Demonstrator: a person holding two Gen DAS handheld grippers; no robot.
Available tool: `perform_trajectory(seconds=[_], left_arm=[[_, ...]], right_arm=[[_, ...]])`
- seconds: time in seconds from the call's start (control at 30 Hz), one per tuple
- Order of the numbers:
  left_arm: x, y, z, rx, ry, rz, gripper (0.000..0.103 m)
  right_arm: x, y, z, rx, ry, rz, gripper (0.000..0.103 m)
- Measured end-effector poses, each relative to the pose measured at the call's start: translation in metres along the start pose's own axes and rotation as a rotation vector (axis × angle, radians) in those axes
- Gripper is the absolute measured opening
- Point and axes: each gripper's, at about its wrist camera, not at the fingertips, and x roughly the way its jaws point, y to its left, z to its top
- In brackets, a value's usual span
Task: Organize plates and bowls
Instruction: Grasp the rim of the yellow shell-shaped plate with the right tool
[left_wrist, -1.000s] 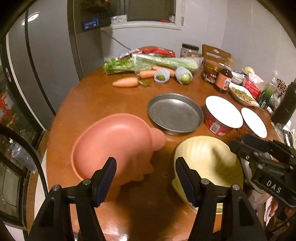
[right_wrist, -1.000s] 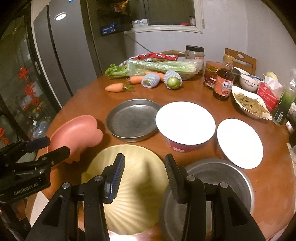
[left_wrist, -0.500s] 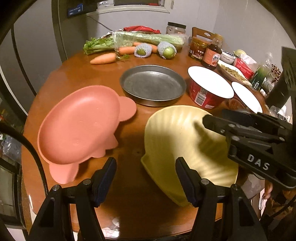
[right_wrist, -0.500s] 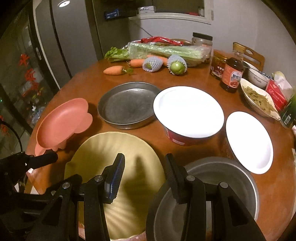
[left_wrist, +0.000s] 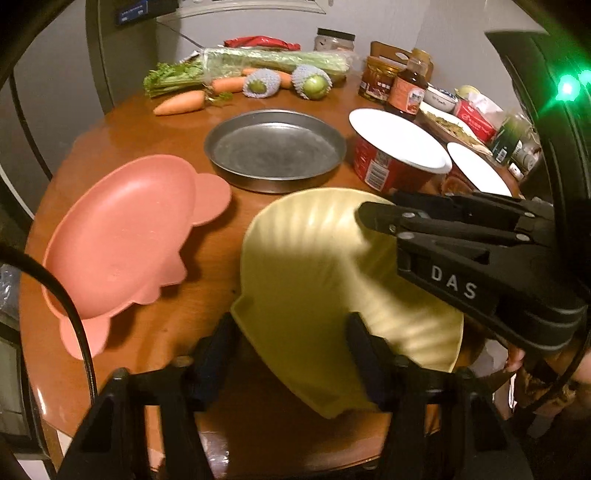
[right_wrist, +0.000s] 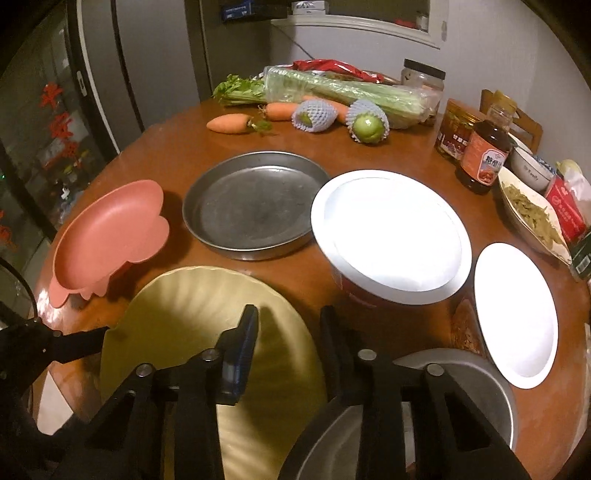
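Observation:
A yellow shell-shaped plate (left_wrist: 325, 266) lies at the table's near edge; it also shows in the right wrist view (right_wrist: 184, 314). My left gripper (left_wrist: 291, 350) is open, its fingers straddling the plate's near rim. My right gripper (right_wrist: 290, 332) is open above the plate's right side, over the gap to a metal bowl (right_wrist: 461, 406); from the left wrist view it reaches in from the right (left_wrist: 373, 218). A pink pig-shaped plate (left_wrist: 122, 229) lies left. A round metal pan (left_wrist: 275, 149) sits behind. A small white plate (right_wrist: 515, 314) lies right.
A red instant-noodle tub with a white lid (right_wrist: 391, 236) stands right of the pan. Carrots (right_wrist: 229, 123), wrapped fruit (right_wrist: 367, 123), celery, jars, a sauce bottle (right_wrist: 484, 158) and a dish of food (right_wrist: 532, 214) crowd the far and right side. A fridge stands left.
My left gripper has moved right, from the pink plate to the yellow plate's near rim. My right gripper has risen and edged forward over the yellow plate. Both stay open.

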Motion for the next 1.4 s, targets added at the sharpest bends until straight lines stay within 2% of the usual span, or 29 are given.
perform_trajectory(seconds=[0.1,0.27,0.53,0.8,0.93,1.0,1.07,1.13,1.27,1.4], left_arm=[[-0.001,0.002,0.000,0.000,-0.007,0.006,0.048],[0.000,0.017,0.006,-0.024,-0.008,0.023,0.030],[-0.006,0.031,0.012,-0.029,-0.049,0.050,0.030],[0.000,0.036,0.018,-0.026,-0.055,0.078,0.030],[-0.003,0.036,0.017,-0.025,-0.054,0.071,0.031],[-0.009,0.035,0.014,-0.010,-0.060,0.077,0.038],[-0.016,0.033,0.011,-0.005,-0.071,0.068,0.049],[-0.024,0.033,0.008,0.002,-0.082,0.065,0.054],[-0.040,0.041,-0.003,-0.020,-0.099,0.072,0.055],[-0.046,0.048,-0.021,-0.066,-0.044,0.040,0.055]], right_arm=[[0.001,0.005,-0.002,-0.031,-0.005,-0.036,0.028],[0.001,0.004,-0.003,-0.034,-0.001,-0.040,0.028],[-0.001,0.019,-0.006,-0.069,0.031,-0.005,0.027],[-0.008,0.027,-0.014,-0.069,0.048,0.009,0.029],[-0.012,0.031,-0.020,-0.085,0.055,0.014,0.029],[-0.012,0.027,-0.020,-0.071,0.057,0.013,0.029],[-0.012,0.022,-0.018,-0.059,0.049,0.007,0.029],[-0.013,0.019,-0.015,-0.048,0.042,0.003,0.029],[-0.012,0.017,-0.010,-0.043,0.031,0.024,0.029],[-0.008,0.018,-0.004,-0.053,0.023,0.052,0.029]])
